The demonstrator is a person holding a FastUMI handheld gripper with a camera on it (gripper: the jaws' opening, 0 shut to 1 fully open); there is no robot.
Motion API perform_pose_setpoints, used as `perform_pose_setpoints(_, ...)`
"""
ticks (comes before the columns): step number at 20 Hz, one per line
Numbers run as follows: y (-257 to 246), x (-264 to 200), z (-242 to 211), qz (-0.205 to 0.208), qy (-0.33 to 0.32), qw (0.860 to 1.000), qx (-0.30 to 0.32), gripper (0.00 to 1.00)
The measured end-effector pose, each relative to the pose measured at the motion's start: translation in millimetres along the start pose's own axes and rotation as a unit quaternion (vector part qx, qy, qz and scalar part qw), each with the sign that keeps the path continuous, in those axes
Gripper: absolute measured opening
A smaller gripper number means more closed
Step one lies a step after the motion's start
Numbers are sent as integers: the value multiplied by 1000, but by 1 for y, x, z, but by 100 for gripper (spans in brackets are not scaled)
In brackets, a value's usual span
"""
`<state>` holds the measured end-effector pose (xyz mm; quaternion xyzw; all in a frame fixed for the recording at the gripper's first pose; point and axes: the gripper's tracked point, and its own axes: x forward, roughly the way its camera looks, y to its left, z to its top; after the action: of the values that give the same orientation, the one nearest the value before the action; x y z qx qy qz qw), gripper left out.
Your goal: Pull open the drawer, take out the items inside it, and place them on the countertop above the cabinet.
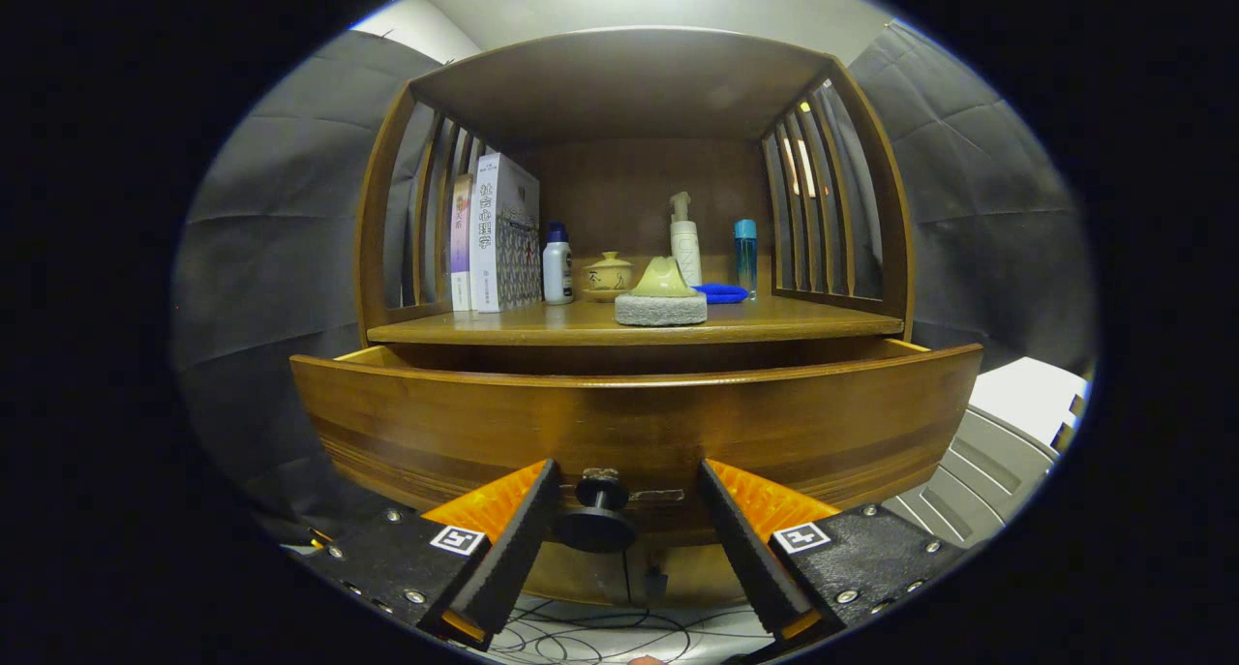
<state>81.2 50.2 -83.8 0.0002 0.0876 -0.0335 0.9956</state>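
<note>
1. The wooden drawer (639, 423) sat pulled partly out from under the countertop (542, 328) of the cabinet (629, 84). Its front panel ran crosswise to the gripper (627, 525) and faced it squarely; the travel axis ran straight toward the camera.
2. The gripper's fingers stood apart, one on each side of the round knob (597, 520) low on the drawer front. The left finger lay close against the knob, perhaps touching it, while the right finger was clear of it, so nothing was clamped.
3. The drawer looked stiff and fairly heavy, solid wood with a glossy finish. The knob was probably the only sound hold: small, hard and smooth, so a squeeze behind its flared head should resist slipping.
4. The drawer's inside was hidden by the front panel, so its contents could not be told.
5. On the countertop stood books (498, 234), a white bottle (557, 268), a small lidded pot (608, 276), a pump bottle (684, 244), a blue tube (744, 254), a blue cloth (721, 293) and a yellowish piece on a grey stone block (660, 307), leaving bare room at the front corners.
</note>
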Motion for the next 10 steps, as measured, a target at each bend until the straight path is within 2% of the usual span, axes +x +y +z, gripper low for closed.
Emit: perform_pose_setpoints(10,0,29,4,-18,-12,1000,-7,93)
